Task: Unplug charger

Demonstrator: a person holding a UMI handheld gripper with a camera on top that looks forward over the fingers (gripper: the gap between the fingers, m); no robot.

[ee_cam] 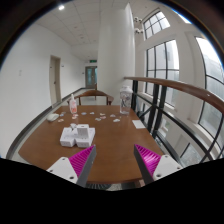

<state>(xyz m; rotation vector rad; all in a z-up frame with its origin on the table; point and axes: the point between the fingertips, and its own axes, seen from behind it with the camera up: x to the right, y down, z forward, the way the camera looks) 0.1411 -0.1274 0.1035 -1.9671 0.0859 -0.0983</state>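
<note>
My gripper (114, 160) is open, its two pink-padded fingers (82, 159) spread wide above the near edge of a long brown wooden table (105, 150). Nothing stands between them. Beyond the fingers, on the left middle of the table, lies a cluster of small white box-like objects (78, 135) with pink parts; I cannot tell which of them is the charger. Further white items (104, 118) lie toward the far end.
A pale bottle (73, 103) and a clear container (125, 101) stand at the table's far end. A white card (139, 124) lies at the right. Chairs stand behind the table. A wooden rail (185, 90) and large windows run along the right; doors lie at the far left.
</note>
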